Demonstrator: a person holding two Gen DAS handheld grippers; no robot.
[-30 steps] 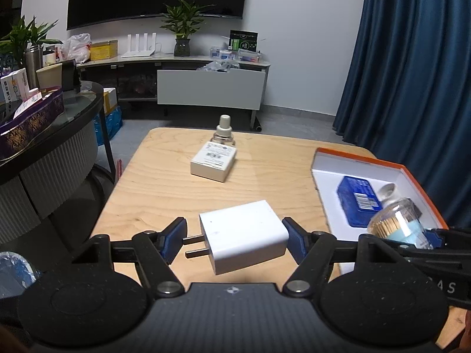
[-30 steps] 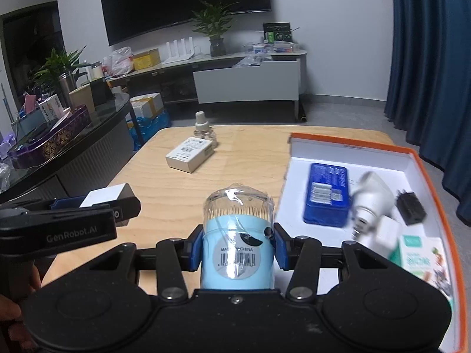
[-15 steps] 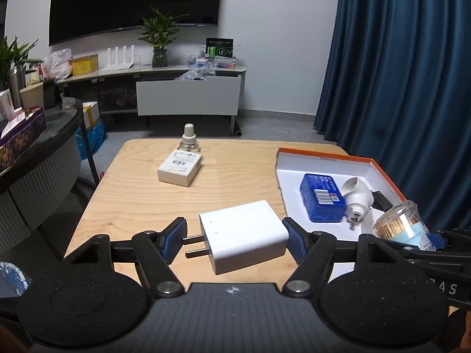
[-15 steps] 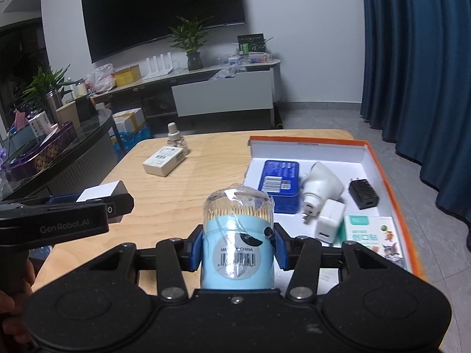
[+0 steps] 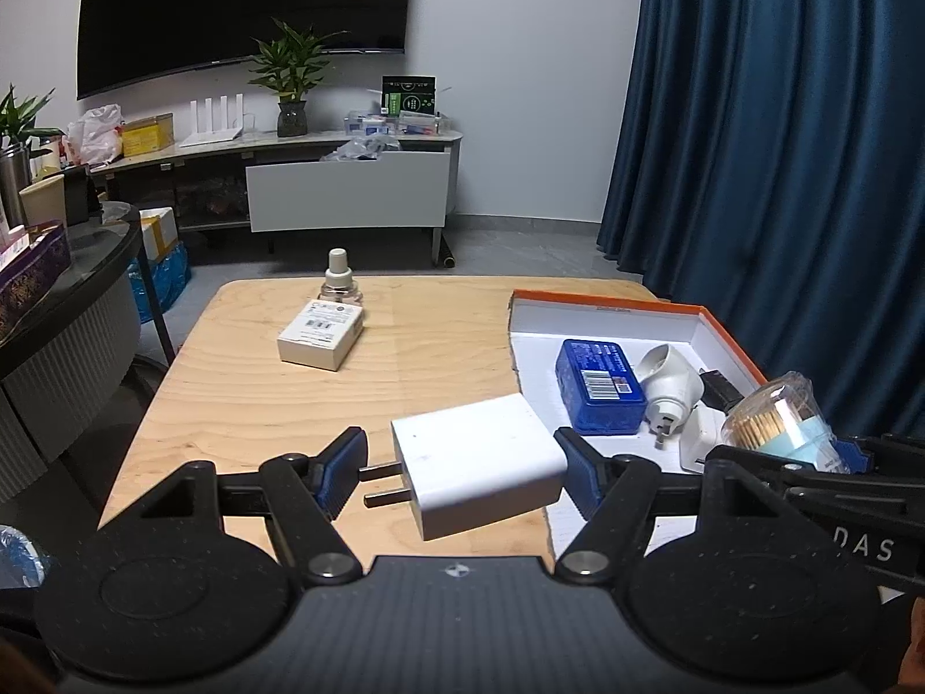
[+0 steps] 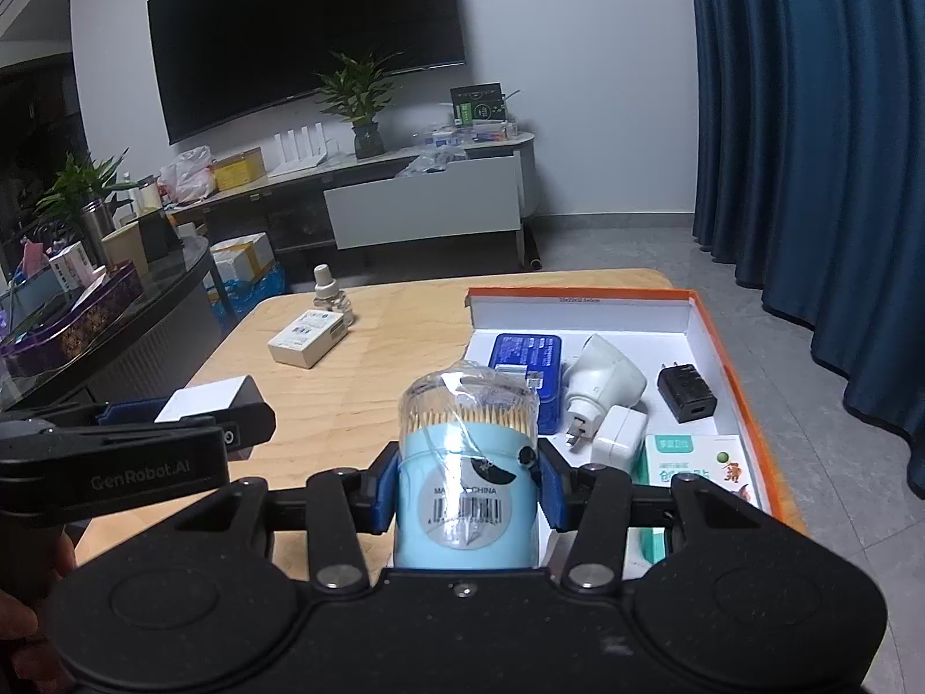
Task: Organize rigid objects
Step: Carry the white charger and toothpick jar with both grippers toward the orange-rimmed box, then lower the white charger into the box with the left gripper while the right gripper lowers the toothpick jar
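Observation:
My left gripper (image 5: 461, 471) is shut on a white charger (image 5: 477, 465), prongs pointing left, held above the wooden table (image 5: 243, 399) near its front edge. My right gripper (image 6: 467, 483) is shut on a light blue toothpick jar (image 6: 465, 465) with a clear lid, held over the near left part of the orange-rimmed white box (image 6: 717, 341). The jar also shows in the left wrist view (image 5: 777, 413). The box (image 5: 607, 309) holds a blue tin (image 6: 525, 355), a white plug adapter (image 6: 601, 381), a black charger (image 6: 686, 392), a small white charger (image 6: 618, 442) and a green-white carton (image 6: 694, 460).
A white carton (image 5: 321, 334) and a small clear bottle with a white cap (image 5: 338, 277) stand on the far left of the table. A dark round table with clutter (image 6: 87, 312) is at the left. Blue curtains (image 5: 780, 144) hang at the right.
Both grippers have pulled back and risen, each still holding its object. More of the box interior and far table now shows in both views.

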